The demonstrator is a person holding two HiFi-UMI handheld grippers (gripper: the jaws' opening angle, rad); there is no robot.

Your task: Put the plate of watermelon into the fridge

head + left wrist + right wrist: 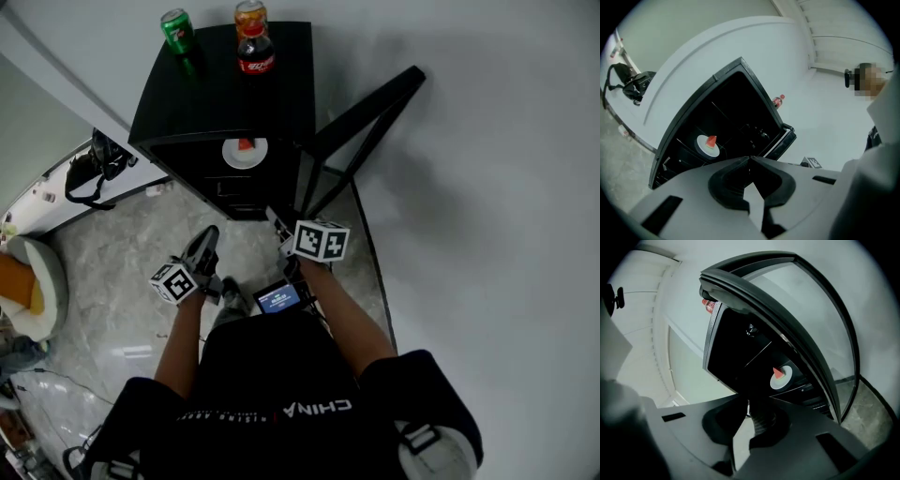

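Observation:
A white plate [245,153] with a red wedge of watermelon [245,144] rests on a shelf inside the small black fridge [225,89]. Its glass door [366,127] stands swung open to the right. The left gripper view shows the plate [708,146] low in the dark fridge interior; the right gripper view has the plate [781,378] behind the door's edge [801,315]. My left gripper [202,247] and right gripper [275,221] hang in front of the fridge, away from the plate. The left gripper [750,158] and right gripper [748,402] are both shut with nothing between their jaws.
A green can [176,30] and a cola bottle [254,42] stand on top of the fridge. A white ledge with a black bag [89,173] runs at the left, above a marble floor [122,272]. A round seat [33,281] sits far left. A white wall [487,187] is on the right.

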